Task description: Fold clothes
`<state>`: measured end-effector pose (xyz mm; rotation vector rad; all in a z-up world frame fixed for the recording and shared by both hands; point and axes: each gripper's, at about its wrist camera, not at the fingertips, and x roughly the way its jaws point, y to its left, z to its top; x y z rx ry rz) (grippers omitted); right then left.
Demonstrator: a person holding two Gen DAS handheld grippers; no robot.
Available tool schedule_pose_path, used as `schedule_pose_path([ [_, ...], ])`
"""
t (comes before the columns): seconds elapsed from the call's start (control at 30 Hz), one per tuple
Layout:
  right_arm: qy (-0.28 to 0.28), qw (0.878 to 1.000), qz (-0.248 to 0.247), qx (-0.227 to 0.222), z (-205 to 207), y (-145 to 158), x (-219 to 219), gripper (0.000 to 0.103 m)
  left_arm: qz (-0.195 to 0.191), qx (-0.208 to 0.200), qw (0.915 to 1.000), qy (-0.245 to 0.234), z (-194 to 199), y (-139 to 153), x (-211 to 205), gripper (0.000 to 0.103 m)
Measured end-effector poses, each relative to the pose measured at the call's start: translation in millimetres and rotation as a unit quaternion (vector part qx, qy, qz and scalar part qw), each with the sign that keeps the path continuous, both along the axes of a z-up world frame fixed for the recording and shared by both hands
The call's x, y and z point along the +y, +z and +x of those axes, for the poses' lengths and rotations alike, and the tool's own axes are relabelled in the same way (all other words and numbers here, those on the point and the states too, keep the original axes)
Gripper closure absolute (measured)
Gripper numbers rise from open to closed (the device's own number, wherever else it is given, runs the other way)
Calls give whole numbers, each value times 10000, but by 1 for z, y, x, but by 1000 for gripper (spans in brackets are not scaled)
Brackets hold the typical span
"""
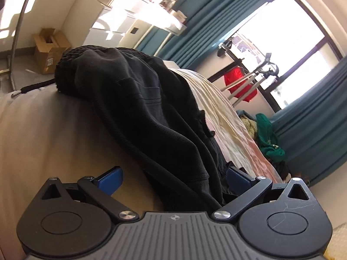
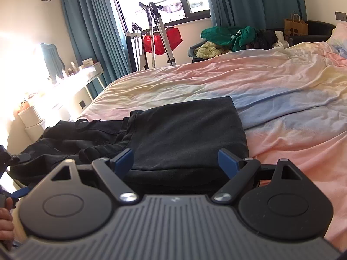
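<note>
A black garment point(image 2: 173, 130) lies on a bed point(image 2: 271, 91) covered by a pastel sheet of pink, yellow and blue, its right part folded into a flat rectangle and its left part bunched in loose folds with a drawstring showing. The right tongs point(image 2: 175, 161) sit low at the near edge of the folded part, blue-tipped fingers point(image 2: 124, 159) spread wide to either side of it and holding nothing. In the left wrist view, the left tongs point(image 1: 173, 178) are also spread apart, with rumpled black cloth running down between the fingers; whether either finger presses the fabric cannot be told. Beyond the bed, a heap of green and yellow clothes point(image 2: 227, 38) rests near the window, beside teal curtains point(image 2: 91, 32), a red item point(image 2: 161, 40) on a stand and a brown paper bag point(image 2: 296, 27).
</note>
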<state>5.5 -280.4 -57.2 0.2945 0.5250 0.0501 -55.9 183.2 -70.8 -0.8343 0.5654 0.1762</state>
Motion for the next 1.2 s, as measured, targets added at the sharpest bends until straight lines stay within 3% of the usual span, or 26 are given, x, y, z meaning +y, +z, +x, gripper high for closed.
schedule_pose_path([
  [0.2,2,9998,24,216,6,-7,0,17,-682,243,9939,827,13,-13,42,5],
  [0.37,7,9994,15,359,9,-14,2,17,-1125,551,9864,1060,47,-21,69,6],
  [0.5,32,9989,55,458,13,-18,4,17,-1346,567,9832,1098,76,-35,92,23],
  [0.67,-114,9985,167,508,24,-20,-3,17,-1475,254,9832,1047,97,-46,104,30],
  [0.73,-224,9977,295,562,30,-22,-9,17,-1520,199,9820,1105,101,-50,106,39],
  [0.77,-250,9975,334,577,31,-24,-12,17,-1490,151,9830,1060,102,-48,106,59],
  [0.8,-292,9974,320,574,32,-24,-12,17,-1443,100,9845,993,103,-46,105,77],
  [0.87,-376,9973,292,567,32,-25,-13,17,-1091,68,9900,893,105,-35,98,85],
  [1.07,-690,9956,333,534,33,-24,-26,17,76,-178,9975,683,108,-1,65,89],
  [1.2,-930,9932,484,515,32,-20,-38,17,1248,-621,9888,527,105,46,11,89],
])
